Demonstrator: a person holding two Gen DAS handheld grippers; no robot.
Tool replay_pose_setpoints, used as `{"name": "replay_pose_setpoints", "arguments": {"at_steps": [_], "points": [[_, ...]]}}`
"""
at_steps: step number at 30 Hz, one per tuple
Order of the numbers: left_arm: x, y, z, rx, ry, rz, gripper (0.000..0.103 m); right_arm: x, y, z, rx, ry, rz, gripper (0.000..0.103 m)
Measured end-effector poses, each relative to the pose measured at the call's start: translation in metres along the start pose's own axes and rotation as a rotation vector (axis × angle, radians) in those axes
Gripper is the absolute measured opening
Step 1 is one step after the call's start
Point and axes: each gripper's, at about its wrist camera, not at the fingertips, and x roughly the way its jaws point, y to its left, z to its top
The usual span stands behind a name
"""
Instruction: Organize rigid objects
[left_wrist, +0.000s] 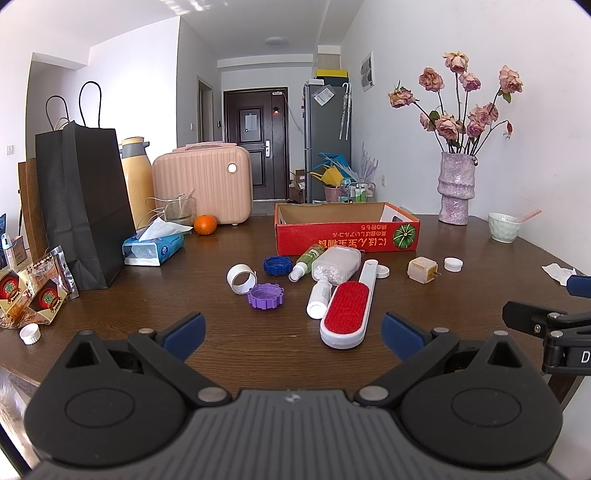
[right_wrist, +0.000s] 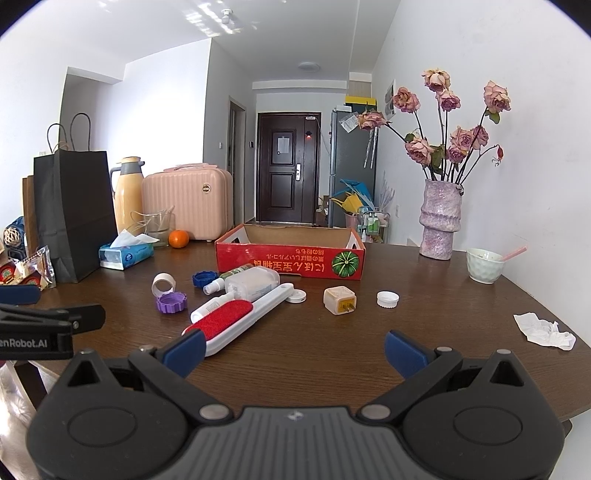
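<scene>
A red cardboard box (left_wrist: 347, 236) (right_wrist: 291, 256) stands open on the brown table. In front of it lie a red-and-white lint brush (left_wrist: 347, 314) (right_wrist: 236, 319), a clear container of white beads (left_wrist: 336, 264) (right_wrist: 251, 284), a green spray bottle (left_wrist: 308, 258), a small white bottle (left_wrist: 319, 295) (right_wrist: 210, 306), a purple cap (left_wrist: 265, 295) (right_wrist: 171, 302), a blue cap (left_wrist: 277, 265) (right_wrist: 204, 278), a white ring (left_wrist: 241, 277) (right_wrist: 163, 283), a beige plug (left_wrist: 423, 269) (right_wrist: 340, 300) and white caps (left_wrist: 453, 263) (right_wrist: 388, 298). My left gripper (left_wrist: 293, 332) and right gripper (right_wrist: 293, 347) are open and empty, near the table's front edge.
A black paper bag (left_wrist: 83, 199), tissue pack (left_wrist: 153, 247), orange (left_wrist: 205, 224), pink case (left_wrist: 203, 184) and thermos (left_wrist: 136, 173) stand at the left. A vase of roses (left_wrist: 456, 188) and a bowl (left_wrist: 504, 227) stand at the right. A crumpled tissue (right_wrist: 546, 330) lies nearby.
</scene>
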Motion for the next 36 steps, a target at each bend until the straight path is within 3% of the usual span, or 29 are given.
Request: {"name": "replay_pose_setpoints", "arguments": {"at_steps": [10, 17, 36], "points": [[0.001, 0.003, 0.005, -0.012, -0.005, 0.001, 0.103, 0.000, -0.001, -0.001, -0.002, -0.002, -0.001, 0.103], [0.024, 0.010, 0.005, -0.039, 0.026, 0.004, 0.103, 0.011, 0.011, 0.007, 0.005, -0.011, -0.001, 0.103], [0.094, 0.035, 0.012, -0.032, 0.076, 0.042, 0.103, 0.096, 0.033, 0.015, -0.034, 0.099, 0.026, 0.103]]}}
